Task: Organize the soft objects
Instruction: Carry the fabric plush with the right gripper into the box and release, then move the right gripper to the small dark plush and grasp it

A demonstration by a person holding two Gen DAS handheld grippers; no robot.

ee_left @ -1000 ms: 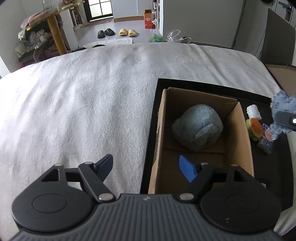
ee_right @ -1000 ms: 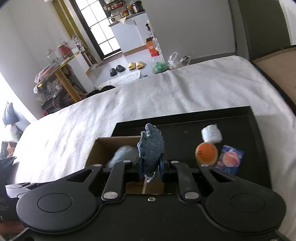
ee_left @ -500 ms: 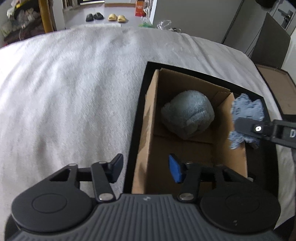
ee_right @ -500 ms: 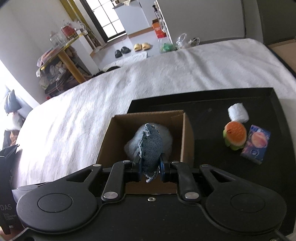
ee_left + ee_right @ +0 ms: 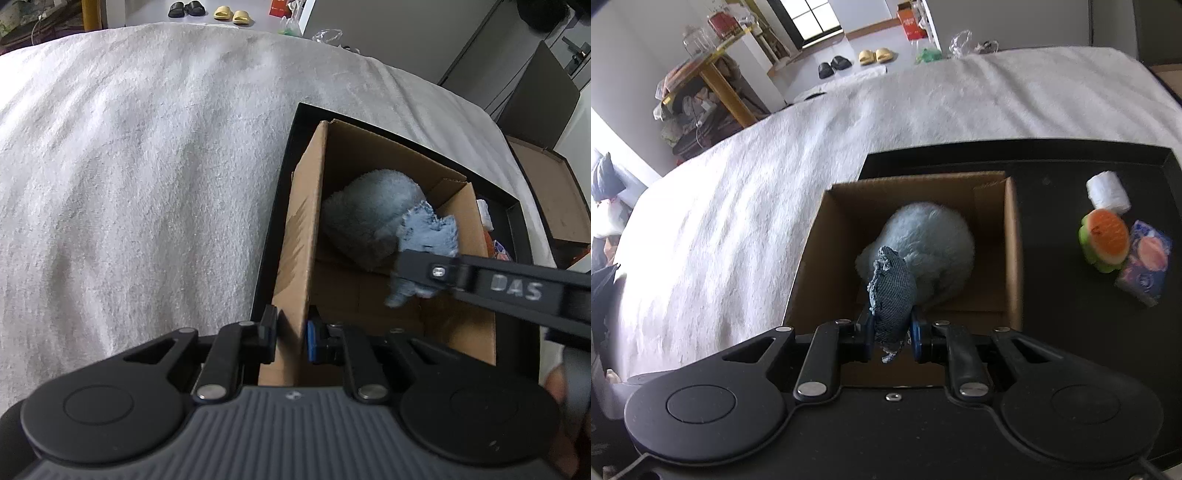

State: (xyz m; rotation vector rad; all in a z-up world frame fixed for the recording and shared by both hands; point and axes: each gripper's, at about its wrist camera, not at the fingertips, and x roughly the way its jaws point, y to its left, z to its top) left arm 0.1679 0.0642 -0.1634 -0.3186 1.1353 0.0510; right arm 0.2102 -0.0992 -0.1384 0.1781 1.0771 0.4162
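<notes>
Jaws: left gripper [image 5: 291, 338] clamped the cardboard box [image 5: 295, 266] wall, right gripper [image 5: 893, 336] held denim pouch [image 5: 891, 291] over it; fluffy toy [image 5: 923, 243] already inside, three items [image 5: 1108, 240] left on right tray [image 5: 1052, 295].

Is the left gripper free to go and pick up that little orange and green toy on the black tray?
Probably not right now. The left gripper is shut on the cardboard box wall, and the box stands between it and the orange and green toy. The right gripper, holding the denim pouch, also crosses that side.

White bedspread [image 5: 923, 110], slippers [image 5: 875, 56] beyond.
</notes>
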